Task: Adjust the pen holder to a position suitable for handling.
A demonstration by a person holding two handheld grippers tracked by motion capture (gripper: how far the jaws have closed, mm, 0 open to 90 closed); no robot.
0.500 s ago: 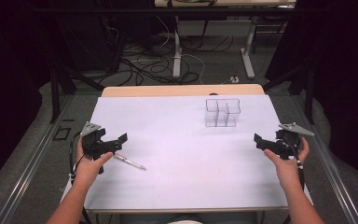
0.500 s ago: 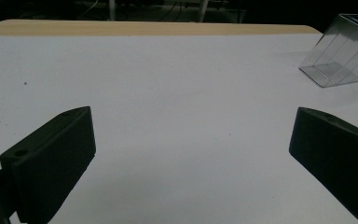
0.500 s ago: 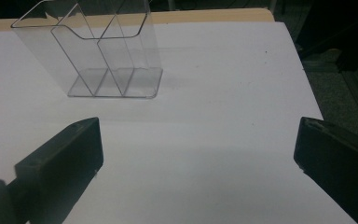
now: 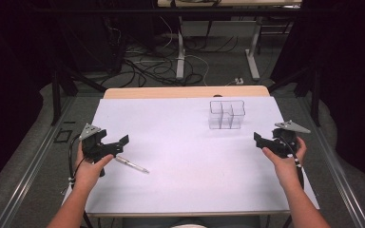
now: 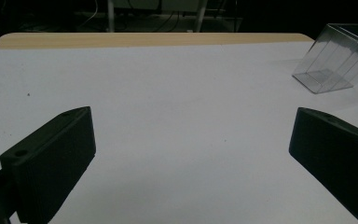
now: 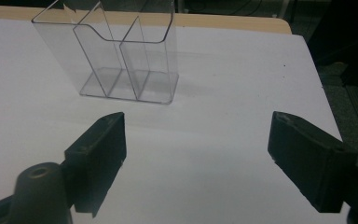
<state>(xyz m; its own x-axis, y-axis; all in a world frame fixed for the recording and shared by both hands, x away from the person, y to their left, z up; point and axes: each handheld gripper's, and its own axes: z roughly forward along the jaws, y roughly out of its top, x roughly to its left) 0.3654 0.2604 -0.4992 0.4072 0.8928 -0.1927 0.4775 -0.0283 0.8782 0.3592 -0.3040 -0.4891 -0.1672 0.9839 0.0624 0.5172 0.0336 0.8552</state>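
- A white table (image 4: 190, 156) is seen from above, with a strip of bare wood along its far edge.
- The left gripper (image 4: 116, 144) is held in the person's left hand (image 4: 89, 168) at the near left of the table; its jaws are spread wide apart with nothing between them.
- A silver pen (image 4: 131, 164) lies flat on the table just right of the left gripper, slanting toward the near right.
- The right gripper (image 4: 261, 139) is held in the right hand (image 4: 285, 159) at the right edge of the table; its jaws are likewise set wide apart and hold nothing.
- A clear plastic organizer (image 4: 226, 114) with several compartments stands upright at the far right of the table, well apart from both grippers.
- In the right gripper view the organizer (image 6: 116, 56) is seen beyond the left jaw, empty.
- In the left gripper view it (image 5: 338, 60) is seen at the far right.
- Cables and table legs are seen on the floor beyond the table.
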